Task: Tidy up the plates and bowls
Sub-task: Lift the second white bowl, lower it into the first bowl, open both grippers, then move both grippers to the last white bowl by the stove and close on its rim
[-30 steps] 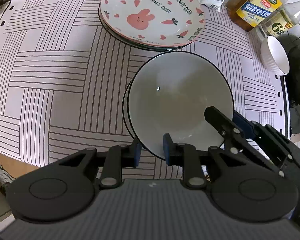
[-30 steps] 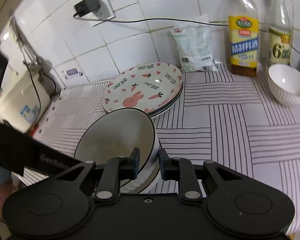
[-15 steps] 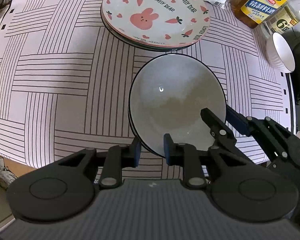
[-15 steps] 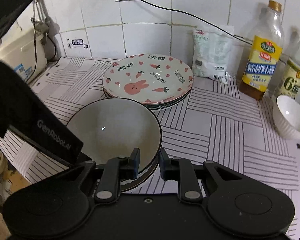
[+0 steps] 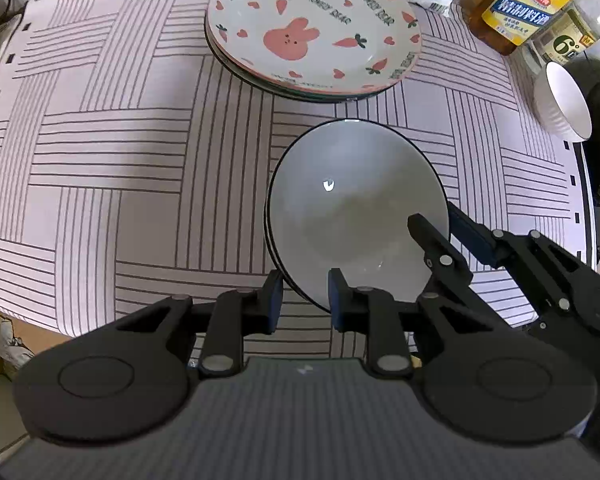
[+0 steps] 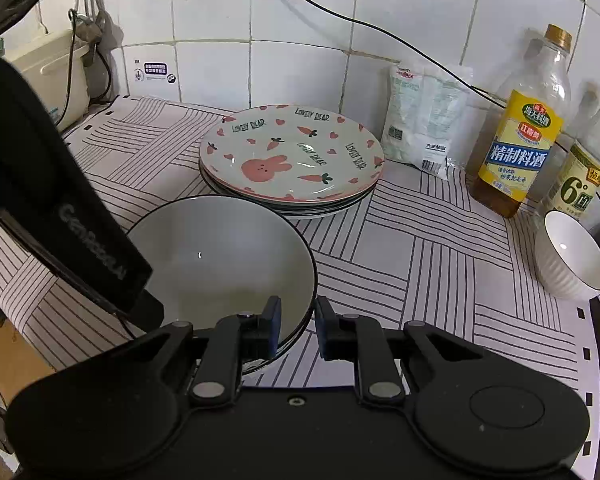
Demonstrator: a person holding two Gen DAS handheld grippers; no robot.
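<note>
Striped mat [image 5: 140,160]; "LOVELY BEAR" plate [image 6: 292,152]

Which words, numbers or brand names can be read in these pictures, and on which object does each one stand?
"LOVELY BEAR": repeated around the top rabbit plate.
"GenRobot.AI": on the body of the left gripper, seen from the right wrist view.
"精制料酒": on the yellow-label bottle.
"6°": on the second bottle.
The white packet, the wall sticker and the bottles' smaller print are too small to read.
</note>
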